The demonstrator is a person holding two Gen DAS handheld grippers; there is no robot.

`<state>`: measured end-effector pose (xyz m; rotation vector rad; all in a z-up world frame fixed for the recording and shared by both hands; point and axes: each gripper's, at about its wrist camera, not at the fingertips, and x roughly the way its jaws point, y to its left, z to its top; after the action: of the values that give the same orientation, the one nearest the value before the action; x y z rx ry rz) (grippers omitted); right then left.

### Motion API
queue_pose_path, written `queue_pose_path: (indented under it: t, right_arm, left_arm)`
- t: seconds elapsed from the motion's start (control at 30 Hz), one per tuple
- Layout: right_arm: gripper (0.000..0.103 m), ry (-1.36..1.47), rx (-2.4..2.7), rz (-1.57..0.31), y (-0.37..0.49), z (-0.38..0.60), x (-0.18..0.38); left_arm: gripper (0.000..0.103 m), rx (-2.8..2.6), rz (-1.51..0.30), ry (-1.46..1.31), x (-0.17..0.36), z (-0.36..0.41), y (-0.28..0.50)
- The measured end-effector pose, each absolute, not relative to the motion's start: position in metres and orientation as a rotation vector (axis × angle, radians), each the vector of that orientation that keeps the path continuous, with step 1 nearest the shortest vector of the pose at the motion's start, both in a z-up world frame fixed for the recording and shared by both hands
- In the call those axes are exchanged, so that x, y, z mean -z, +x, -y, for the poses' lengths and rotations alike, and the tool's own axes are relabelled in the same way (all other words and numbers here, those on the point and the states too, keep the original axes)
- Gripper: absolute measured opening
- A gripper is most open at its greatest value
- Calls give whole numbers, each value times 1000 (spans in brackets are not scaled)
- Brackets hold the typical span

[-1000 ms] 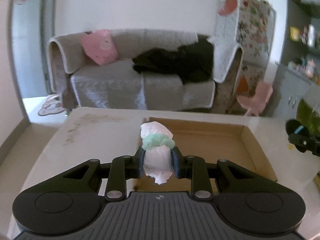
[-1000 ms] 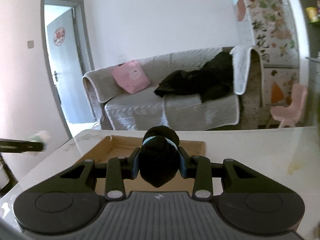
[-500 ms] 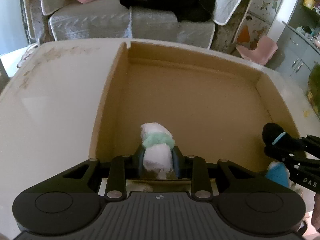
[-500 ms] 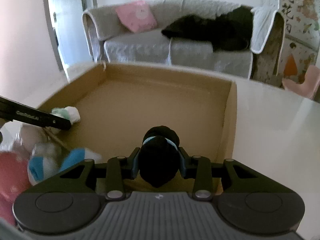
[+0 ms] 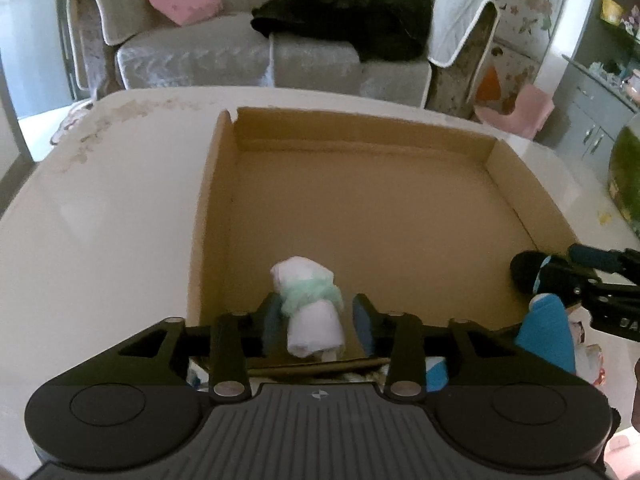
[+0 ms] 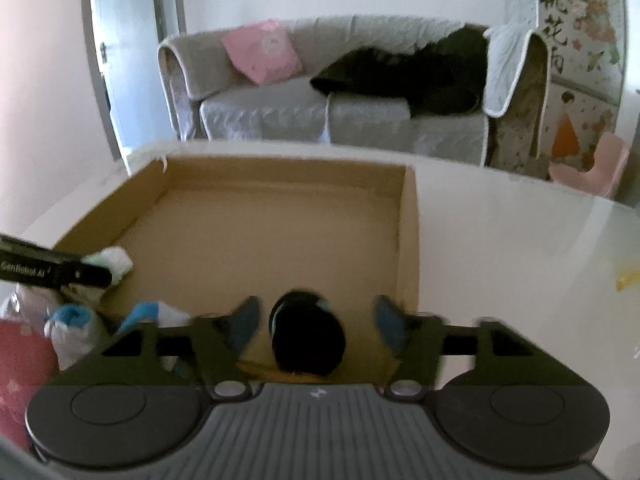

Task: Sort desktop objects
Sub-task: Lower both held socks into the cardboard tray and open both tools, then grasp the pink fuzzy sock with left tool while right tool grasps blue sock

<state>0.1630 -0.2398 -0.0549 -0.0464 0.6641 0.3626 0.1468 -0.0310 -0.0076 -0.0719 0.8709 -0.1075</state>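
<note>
In your left wrist view, the white sock roll [image 5: 314,312] lies lengthwise, pointing away, between your left hand-held gripper [image 5: 316,318]'s just-opened jaws, clear of both, at the cardboard box [image 5: 212,200]'s near wall. Your right wrist view alone shows the black sock roll [image 6: 307,334] sitting loose, its end facing the camera, inside your right hand-held gripper [image 6: 316,322], whose jaws have just spread too.

Dim, perhaps backlit; blurred fisheye edges
</note>
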Motion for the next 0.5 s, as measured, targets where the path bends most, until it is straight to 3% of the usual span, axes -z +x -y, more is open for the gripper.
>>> queue_pose_path:
  t: [0.07, 0.2, 0.43, 0.5]
  right_arm:
    - [67, -34, -362, -631, 161, 240, 47]
    - [67, -30, -380, -572, 156, 242, 35]
    - [74, -50, -418, -514, 132, 242, 23]
    - [77, -59, -435, -503, 125, 240, 20]
  left_arm:
    - [58, 91, -835, -44, -2, 32, 143]
    - [83, 83, -751, -48, -25, 27, 129]
    - [102, 53, -671, -75, -55, 10, 99]
    - [103, 52, -657, -85, -58, 6, 85]
